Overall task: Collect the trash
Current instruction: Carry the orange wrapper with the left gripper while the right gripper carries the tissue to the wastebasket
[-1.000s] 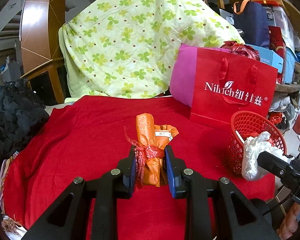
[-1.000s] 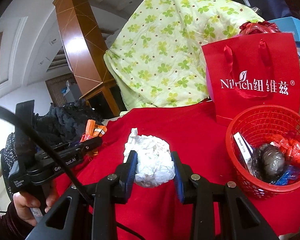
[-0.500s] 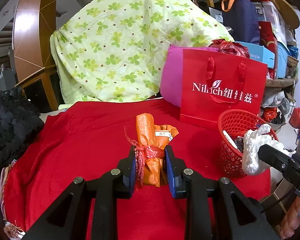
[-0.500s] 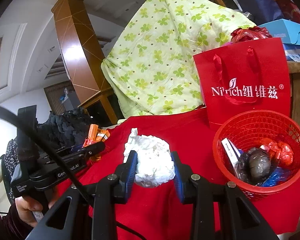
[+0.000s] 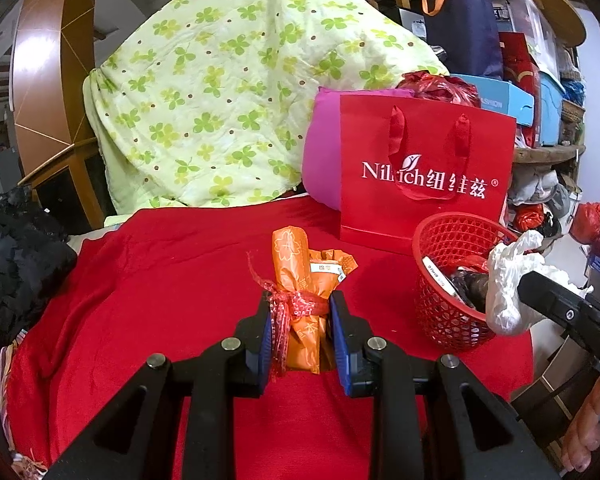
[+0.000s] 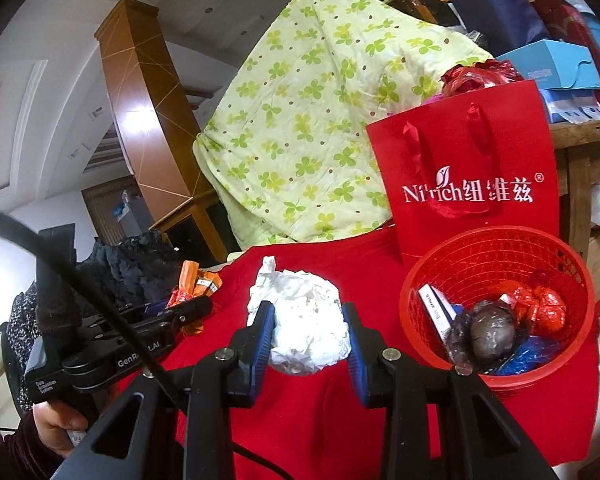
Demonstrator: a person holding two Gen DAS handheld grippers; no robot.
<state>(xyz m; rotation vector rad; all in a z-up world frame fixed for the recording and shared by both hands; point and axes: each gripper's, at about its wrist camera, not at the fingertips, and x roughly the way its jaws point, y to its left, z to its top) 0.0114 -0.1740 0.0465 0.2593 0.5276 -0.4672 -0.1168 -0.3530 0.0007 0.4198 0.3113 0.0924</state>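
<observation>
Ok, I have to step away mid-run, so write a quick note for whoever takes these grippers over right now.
Left gripper: shut on the orange wrapper bundle tied with red ribbon, held above the red cloth.
Right gripper: shut on the crumpled white tissue wad, beside the red plastic mesh basket.
Done: the basket already holds several wrappers.
Left: drop both pieces into the basket.

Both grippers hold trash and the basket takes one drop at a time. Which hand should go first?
Right. The right gripper with its crumpled tissue is beside the red basket; the left gripper with the orange wrapper sits farther away.
</observation>
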